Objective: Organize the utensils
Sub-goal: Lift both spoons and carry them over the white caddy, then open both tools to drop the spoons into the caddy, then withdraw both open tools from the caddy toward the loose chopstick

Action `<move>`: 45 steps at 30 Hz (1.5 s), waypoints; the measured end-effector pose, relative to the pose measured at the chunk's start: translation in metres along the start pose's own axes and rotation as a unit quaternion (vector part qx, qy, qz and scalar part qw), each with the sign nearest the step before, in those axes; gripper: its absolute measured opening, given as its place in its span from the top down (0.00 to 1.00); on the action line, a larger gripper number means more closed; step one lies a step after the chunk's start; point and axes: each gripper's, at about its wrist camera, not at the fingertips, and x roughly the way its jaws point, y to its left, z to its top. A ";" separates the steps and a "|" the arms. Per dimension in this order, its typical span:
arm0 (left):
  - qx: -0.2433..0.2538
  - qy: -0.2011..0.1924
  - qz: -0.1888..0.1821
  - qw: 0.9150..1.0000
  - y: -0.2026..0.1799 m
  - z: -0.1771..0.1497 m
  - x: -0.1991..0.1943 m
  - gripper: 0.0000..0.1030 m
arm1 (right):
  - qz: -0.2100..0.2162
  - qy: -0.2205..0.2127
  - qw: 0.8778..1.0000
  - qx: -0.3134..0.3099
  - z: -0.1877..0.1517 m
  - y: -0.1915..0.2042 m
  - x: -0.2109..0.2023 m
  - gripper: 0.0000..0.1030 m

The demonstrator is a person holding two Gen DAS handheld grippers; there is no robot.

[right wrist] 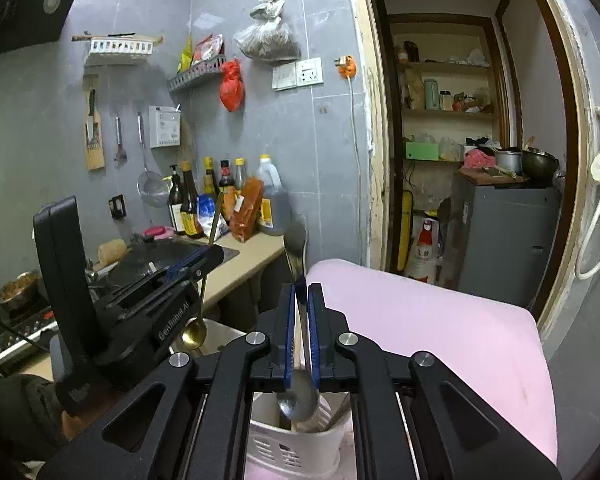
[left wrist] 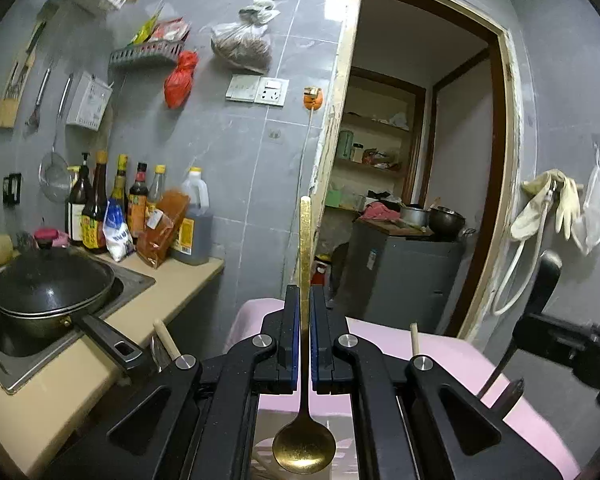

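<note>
Over pink table (right wrist: 420, 320), claws clamped on gold spoon (left wrist: 304, 450), steel spoon (right wrist: 299, 400).

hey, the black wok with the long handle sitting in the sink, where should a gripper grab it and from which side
Grip the black wok by its long straight black handle, which sticks out over the beige counter toward the camera. Come from the counter's near edge, jaws across the handle's narrow width. The bowl is too wide and its lid knob lifts only the lid.
</note>
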 end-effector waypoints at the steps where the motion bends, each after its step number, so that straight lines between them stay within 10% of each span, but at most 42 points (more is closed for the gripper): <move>1: 0.002 -0.003 0.004 1.000 0.001 -0.003 0.000 0.98 | 0.000 0.004 1.000 0.001 -0.001 -0.001 0.000 0.96; 19: 0.001 0.055 0.000 0.998 0.015 -0.029 -0.006 0.97 | -0.008 0.026 0.999 0.019 -0.006 -0.001 -0.003 0.91; 27: -0.014 0.085 -0.036 0.996 0.012 -0.017 -0.032 0.71 | -0.028 0.008 0.999 0.038 -0.005 -0.009 -0.027 0.75; 36: -0.040 0.105 -0.069 0.991 -0.001 0.007 -0.057 0.14 | -0.081 -0.028 0.994 0.067 -0.005 -0.031 -0.071 0.22; 45: 0.001 0.125 -0.061 0.990 -0.036 -0.003 -0.078 0.09 | -0.136 -0.038 0.985 0.096 -0.027 -0.060 -0.114 0.00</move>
